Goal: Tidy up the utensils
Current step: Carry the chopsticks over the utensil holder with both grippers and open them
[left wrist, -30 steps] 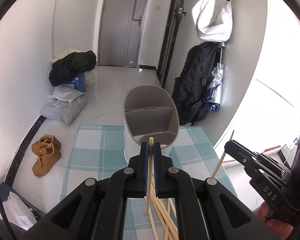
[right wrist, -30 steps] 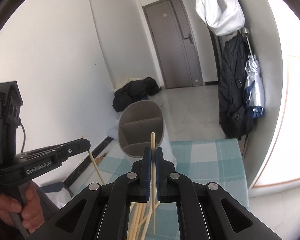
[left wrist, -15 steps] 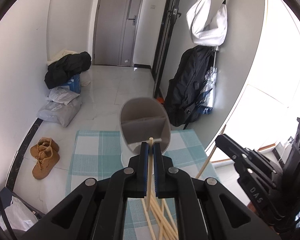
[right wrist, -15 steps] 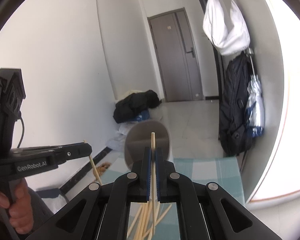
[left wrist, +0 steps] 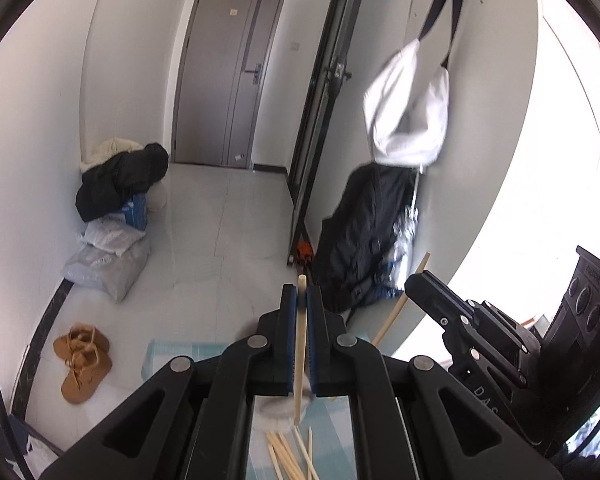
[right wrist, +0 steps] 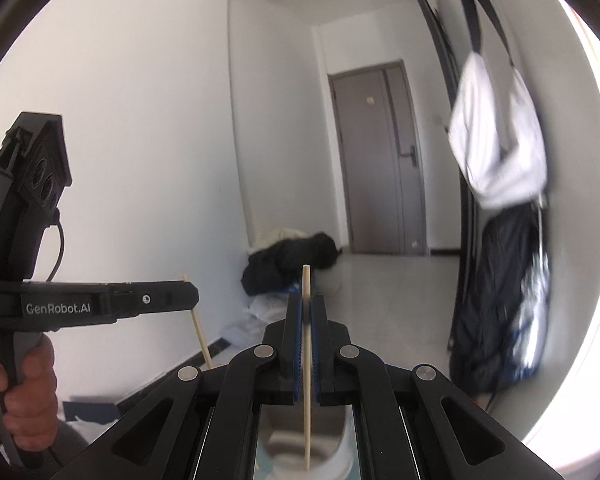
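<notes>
Each gripper is clamped on one pale wooden chopstick: the left gripper [left wrist: 301, 300] and the right gripper [right wrist: 307, 312] both hold theirs nearly upright. The grey divided utensil holder [right wrist: 332, 450] sits just below the right gripper. Best to centre each lower tip over one compartment before letting go, so neither stick catches the rim.

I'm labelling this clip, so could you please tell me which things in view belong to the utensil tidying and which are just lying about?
Job:
- chopstick in left tongs
- chopstick in right tongs
- loose chopsticks
- holder

Lying about:
- shoes
- backpack
- white bag
- black coat
</notes>
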Demonstrator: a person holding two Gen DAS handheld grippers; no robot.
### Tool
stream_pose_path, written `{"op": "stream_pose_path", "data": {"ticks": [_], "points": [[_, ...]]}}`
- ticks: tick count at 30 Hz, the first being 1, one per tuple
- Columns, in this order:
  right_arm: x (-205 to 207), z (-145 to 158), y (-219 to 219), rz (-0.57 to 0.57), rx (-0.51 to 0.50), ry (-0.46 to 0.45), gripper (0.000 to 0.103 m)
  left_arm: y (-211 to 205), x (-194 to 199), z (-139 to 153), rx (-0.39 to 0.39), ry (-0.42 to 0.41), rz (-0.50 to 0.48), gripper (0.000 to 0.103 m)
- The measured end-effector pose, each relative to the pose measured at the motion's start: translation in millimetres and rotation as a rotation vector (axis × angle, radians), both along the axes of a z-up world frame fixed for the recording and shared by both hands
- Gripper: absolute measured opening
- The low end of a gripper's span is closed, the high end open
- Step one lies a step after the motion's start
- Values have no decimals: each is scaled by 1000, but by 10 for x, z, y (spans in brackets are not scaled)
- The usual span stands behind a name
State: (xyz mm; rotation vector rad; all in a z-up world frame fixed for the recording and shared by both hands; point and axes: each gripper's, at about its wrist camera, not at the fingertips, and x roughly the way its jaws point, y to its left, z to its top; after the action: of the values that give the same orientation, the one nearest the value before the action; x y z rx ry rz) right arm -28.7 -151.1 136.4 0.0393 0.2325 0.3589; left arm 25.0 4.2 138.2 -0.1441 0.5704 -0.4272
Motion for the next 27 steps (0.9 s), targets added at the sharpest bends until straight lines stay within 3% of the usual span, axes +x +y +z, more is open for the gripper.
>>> {"op": "stream_pose_path", "data": {"ticks": [5,14,27], "points": [[350,130,41,14,-17,-40,3,60,298,99,-21,-21,19,1],[894,-68,109,69,-18,-18,3,52,665,-92,-1,-34,10,1],[1082,-659,250,197,-97,124,3,41,1004,-583,3,112,-57,1]]}}
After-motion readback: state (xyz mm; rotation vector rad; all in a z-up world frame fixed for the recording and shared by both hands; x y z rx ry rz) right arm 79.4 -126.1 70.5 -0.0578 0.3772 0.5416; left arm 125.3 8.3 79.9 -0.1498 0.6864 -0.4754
